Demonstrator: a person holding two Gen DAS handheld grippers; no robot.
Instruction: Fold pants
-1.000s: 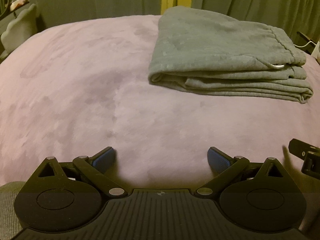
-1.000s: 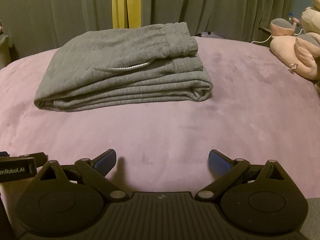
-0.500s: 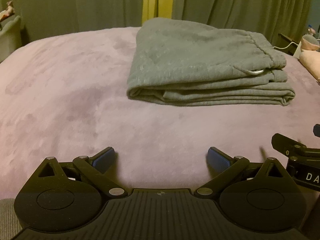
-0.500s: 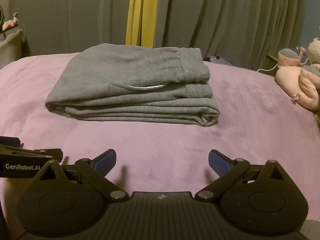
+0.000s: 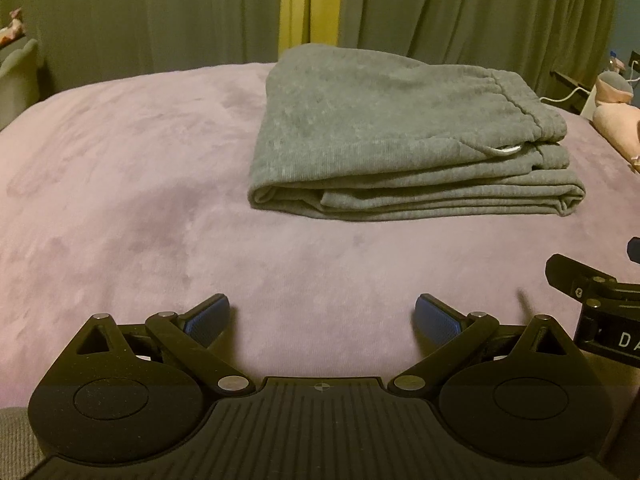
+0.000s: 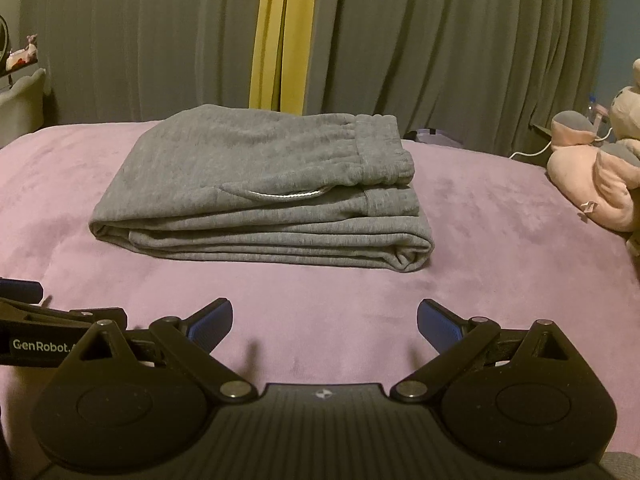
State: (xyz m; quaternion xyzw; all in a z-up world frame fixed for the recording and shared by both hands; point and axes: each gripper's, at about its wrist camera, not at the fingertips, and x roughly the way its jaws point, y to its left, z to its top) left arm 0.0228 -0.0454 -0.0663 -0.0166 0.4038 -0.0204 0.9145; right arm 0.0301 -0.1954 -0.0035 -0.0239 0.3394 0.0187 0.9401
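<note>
The pants (image 6: 260, 192) are lying folded into a thick grey stack on the bed (image 6: 480, 208), whose cover is looking pink-purple. The waistband (image 6: 380, 148) is sitting on top at the stack's right end, and a pale drawstring loop (image 6: 288, 196) is showing just below it on the near side. The folded layers are facing the cameras, with the rounded fold at the stack's left end.

The left gripper (image 5: 322, 316) is hovering on the near side of the pants, well apart from them, with its jaws spread wide and nothing between the blue pads (image 5: 208, 322). The right gripper (image 6: 324, 318) is doing the same on the near side of the pants, jaws likewise wide apart and empty, its pads (image 6: 438, 326) clear of the cloth. Each gripper is showing at the edge of the other's view, so the two are sitting side by side.

Behind the pants, grey curtains (image 6: 440, 48) are hanging, with a yellow strip (image 6: 280, 40) showing in the gap between them. To the right of the pants, near the bed's edge, a pink plush toy (image 6: 596, 176) is resting, with a white cable (image 6: 532, 152) running beside it. Far to the left of the pants, a pale chair back (image 6: 24, 100) is standing off the bed.
</note>
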